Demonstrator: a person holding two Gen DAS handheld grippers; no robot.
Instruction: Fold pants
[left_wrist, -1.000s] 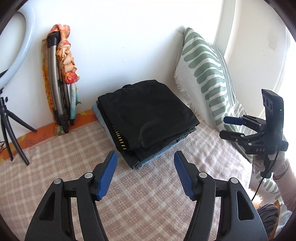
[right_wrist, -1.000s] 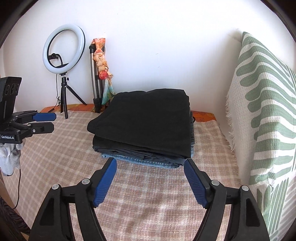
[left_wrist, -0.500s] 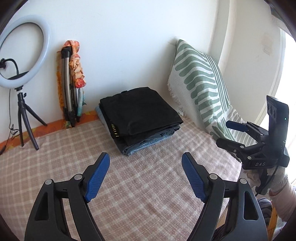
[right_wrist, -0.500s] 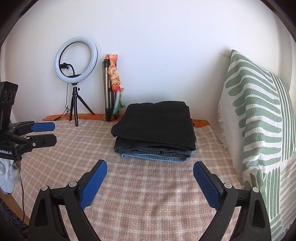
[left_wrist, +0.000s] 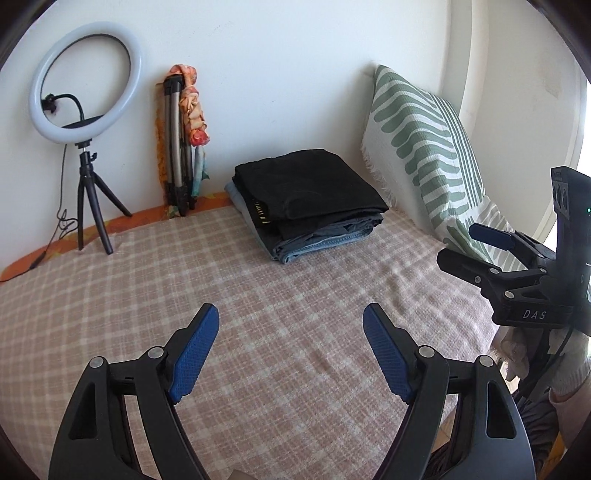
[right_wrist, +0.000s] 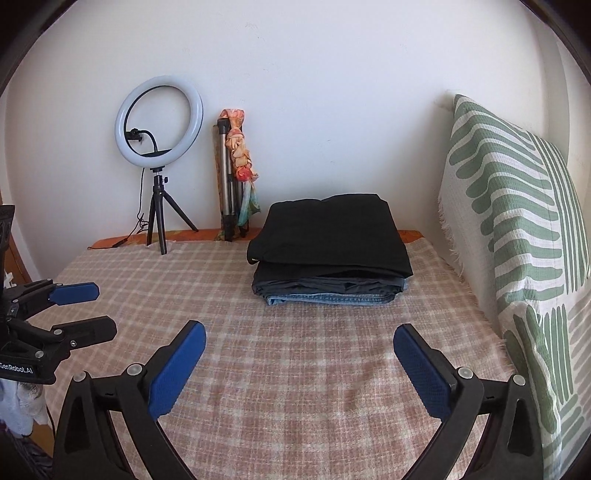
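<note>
Hovering over bare plaid blanket (right_wrist: 295, 387), both grippers empty, folded pants stacked at the far side
Left gripper (left_wrist: 290, 349) has its fingers spread wide with nothing between them; right gripper (right_wrist: 299, 362) has its jaws opening, also on nothing. Black pants (right_wrist: 332, 232) lie folded on top of a small stack, over a dark garment and blue jeans (right_wrist: 328, 298), far centre-right near the wall. Judgement: fold looks finished. Risks: a low pass with a finger could snag the top layer's near edge and drag the fold open; a nudge could slide the stack, since it sits on soft cloth. Surroundings: striped pillow (right_wrist: 517, 240) leans just right of the stack and crowds that side; ring light (right_wrist: 159, 122) on its tripod and a folded stand (right_wrist: 229, 192) with a scarf stand far left, well apart, cable trailing
</note>
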